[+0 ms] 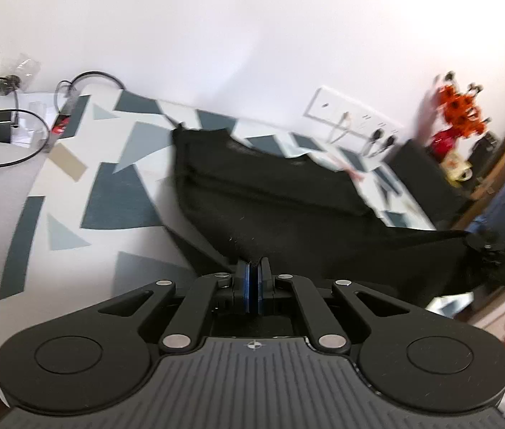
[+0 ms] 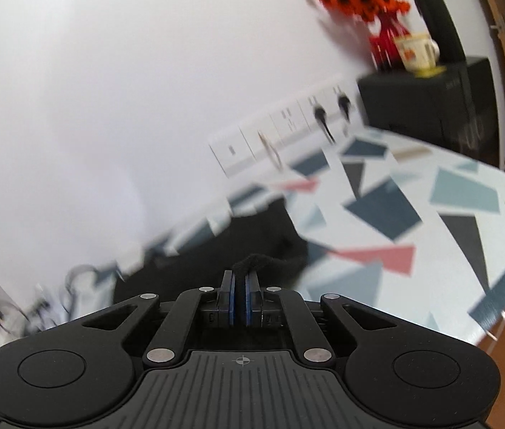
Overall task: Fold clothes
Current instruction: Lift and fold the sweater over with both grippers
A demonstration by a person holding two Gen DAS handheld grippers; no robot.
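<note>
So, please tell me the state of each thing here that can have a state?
Left gripper: shut on the black garment.
Right gripper: shut on the black garment.
Black garment: partly lifted, the rest lying on the patterned table.
Wall sockets: two black plugs in.
Cup: upright on the black box.

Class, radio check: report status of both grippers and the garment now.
Left gripper shut on black garment. Right gripper shut on it too. Garment partly lifted off patterned table. Nothing blocking.
</note>
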